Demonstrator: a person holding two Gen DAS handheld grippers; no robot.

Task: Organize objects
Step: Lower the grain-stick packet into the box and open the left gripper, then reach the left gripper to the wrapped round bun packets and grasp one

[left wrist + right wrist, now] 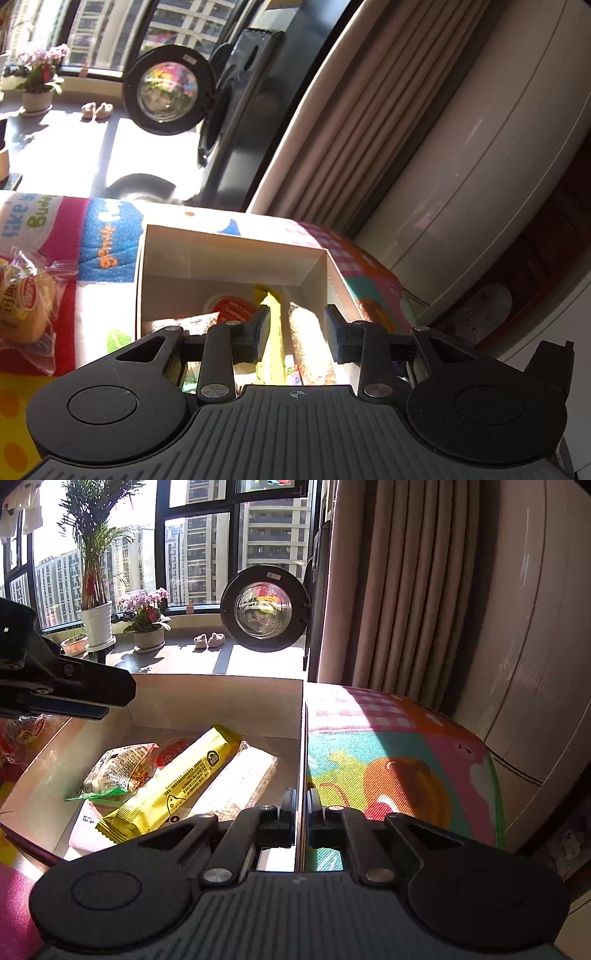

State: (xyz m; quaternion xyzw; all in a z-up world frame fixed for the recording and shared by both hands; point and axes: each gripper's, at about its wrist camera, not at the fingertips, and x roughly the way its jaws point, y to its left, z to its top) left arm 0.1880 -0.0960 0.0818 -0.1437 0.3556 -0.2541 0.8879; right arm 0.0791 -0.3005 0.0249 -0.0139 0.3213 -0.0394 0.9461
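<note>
At the bottom centre of the right wrist view, the right gripper (302, 812) is clamped on the right wall of the white box (300, 738). Just left, inside, lies the yellow snack bar (173, 786). In the left view, the left gripper (297, 332) hangs spread apart above the box, empty. Farther left lies a wrapped bun (26, 306) on the colourful mat (107, 236).

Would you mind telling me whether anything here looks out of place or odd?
One wrapped bun still lies on the colourful mat, left of the white box where the other snacks are gathered. Inside, the yellow bar lies slanted across other packets. The right gripper is clamped on the box wall.
</note>
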